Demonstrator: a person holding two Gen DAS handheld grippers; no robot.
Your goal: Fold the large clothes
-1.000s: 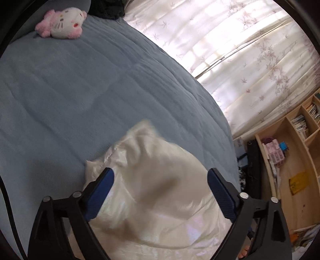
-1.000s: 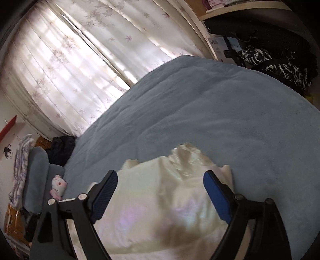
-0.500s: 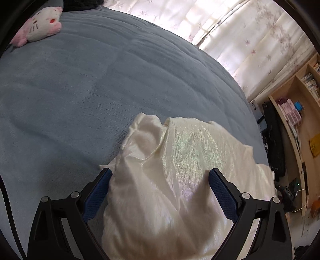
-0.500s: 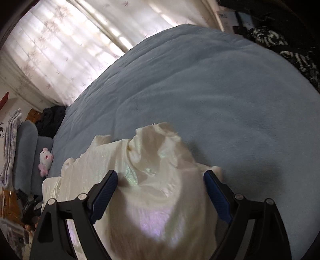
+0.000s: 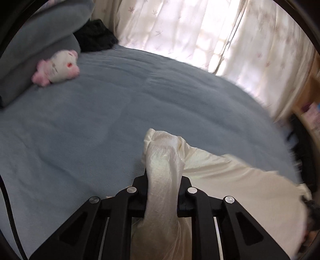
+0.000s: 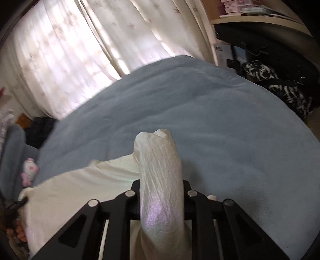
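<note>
— Left wrist view: how many things?
— One cream satin garment (image 5: pixel 230 176) on the blue bedspread (image 5: pixel 100 120), one pink plush toy (image 5: pixel 57 68).
— Grippers?
— Two, angled downward: left gripper (image 5: pixel 164 180) and right gripper (image 6: pixel 161 183), jaws closing, each pinching a bunched garment fold.

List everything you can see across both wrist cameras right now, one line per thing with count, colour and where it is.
garment: one, shiny cream, spread over the near part of the bed, bunched up where each gripper pinches it
bed cover: one, grey-blue, across the bed
plush toy: one, pink and white, on the bed by the pillow
pillow: one, grey-blue, at the head of the bed
dark clothing: one heap, black, beside the pillow near the curtains
curtains: cream, patterned, behind the bed
shelves: pale wood, beside the curtains
left gripper: black, closing on a garment fold
right gripper: black, closing on another fold
</note>
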